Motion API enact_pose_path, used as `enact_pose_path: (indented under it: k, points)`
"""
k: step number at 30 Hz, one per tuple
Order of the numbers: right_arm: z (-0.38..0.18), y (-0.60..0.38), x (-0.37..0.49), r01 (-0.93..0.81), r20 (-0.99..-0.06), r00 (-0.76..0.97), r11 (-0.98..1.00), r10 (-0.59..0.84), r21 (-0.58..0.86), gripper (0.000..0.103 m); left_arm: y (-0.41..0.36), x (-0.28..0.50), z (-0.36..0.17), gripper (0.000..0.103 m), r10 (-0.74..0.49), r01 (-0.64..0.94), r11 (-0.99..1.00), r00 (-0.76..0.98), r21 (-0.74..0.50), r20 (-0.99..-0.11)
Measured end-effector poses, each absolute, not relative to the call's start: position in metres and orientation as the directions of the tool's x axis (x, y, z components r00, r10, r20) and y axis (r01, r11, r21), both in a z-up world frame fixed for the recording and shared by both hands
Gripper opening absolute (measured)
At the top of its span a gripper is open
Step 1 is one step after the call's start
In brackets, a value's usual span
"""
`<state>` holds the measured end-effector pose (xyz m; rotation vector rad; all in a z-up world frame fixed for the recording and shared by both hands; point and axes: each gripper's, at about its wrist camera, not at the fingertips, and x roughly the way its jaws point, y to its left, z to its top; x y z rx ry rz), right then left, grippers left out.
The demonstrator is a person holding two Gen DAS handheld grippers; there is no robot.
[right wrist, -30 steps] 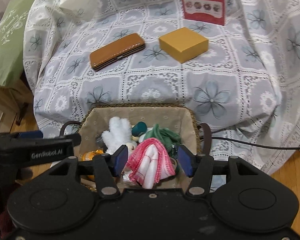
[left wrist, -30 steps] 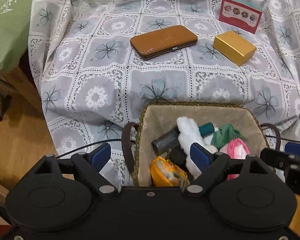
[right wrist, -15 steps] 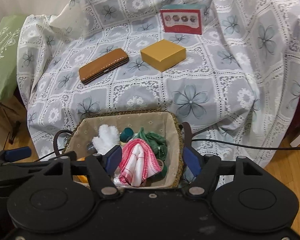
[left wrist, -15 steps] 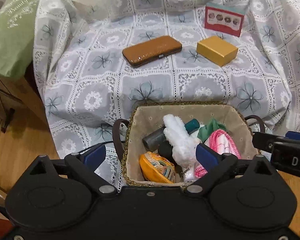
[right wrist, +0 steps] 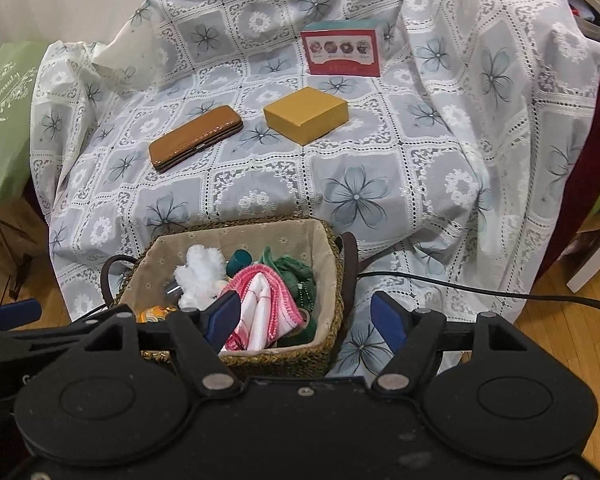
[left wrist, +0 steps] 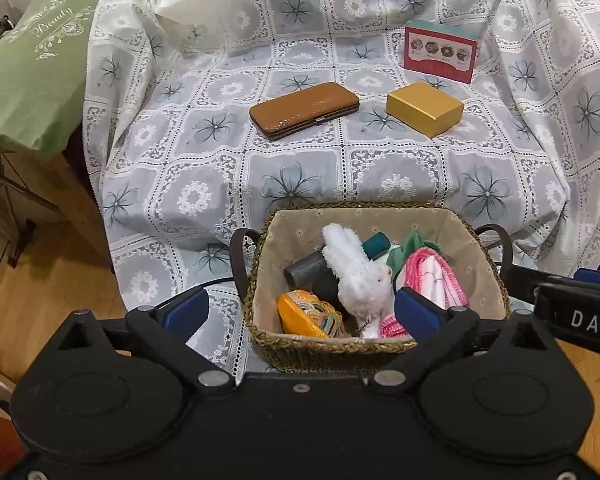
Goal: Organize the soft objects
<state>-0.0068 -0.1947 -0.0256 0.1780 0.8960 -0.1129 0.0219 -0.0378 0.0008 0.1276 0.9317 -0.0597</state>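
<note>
A woven basket [left wrist: 324, 350] [right wrist: 334, 276] with a beige liner stands in front of the cloth-covered seat. In it lie a white plush toy [left wrist: 358, 276] [right wrist: 198, 276], a pink and white cloth [left wrist: 434, 274] [right wrist: 262, 304], a green cloth [left wrist: 406, 248] [right wrist: 294, 270], a dark grey roll [left wrist: 306, 274], a teal tube [left wrist: 376, 242] and an orange pouch [left wrist: 306, 316]. My left gripper [left wrist: 300, 314] is open and empty, above the basket's near rim. My right gripper [right wrist: 306, 320] is open and empty, above the basket's right side.
On the lace cloth [left wrist: 300, 176] [right wrist: 380, 168] lie a brown case [left wrist: 304, 110] [right wrist: 196, 142], a yellow box [left wrist: 424, 108] [right wrist: 306, 114] and an upright red card box [left wrist: 440, 54] [right wrist: 344, 52]. A green bag [left wrist: 28, 68] is at the left. A black cable [right wrist: 480, 292] crosses the floor.
Both grippers have pulled back and up from the basket, so the basket and seat look smaller and farther. Both stay open and empty. The items in the basket have not moved.
</note>
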Motion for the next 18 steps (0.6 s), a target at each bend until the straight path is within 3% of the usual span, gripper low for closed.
enact_pose_path:
  k: [18]
  points:
    - [-0.023, -0.199, -0.030, 0.164, -0.784, 0.620, 0.982, -0.027, 0.096, 0.074, -0.033, 0.004, 0.001, 0.097, -0.002, 0.102, 0.992, 0.587, 0.072, -0.809]
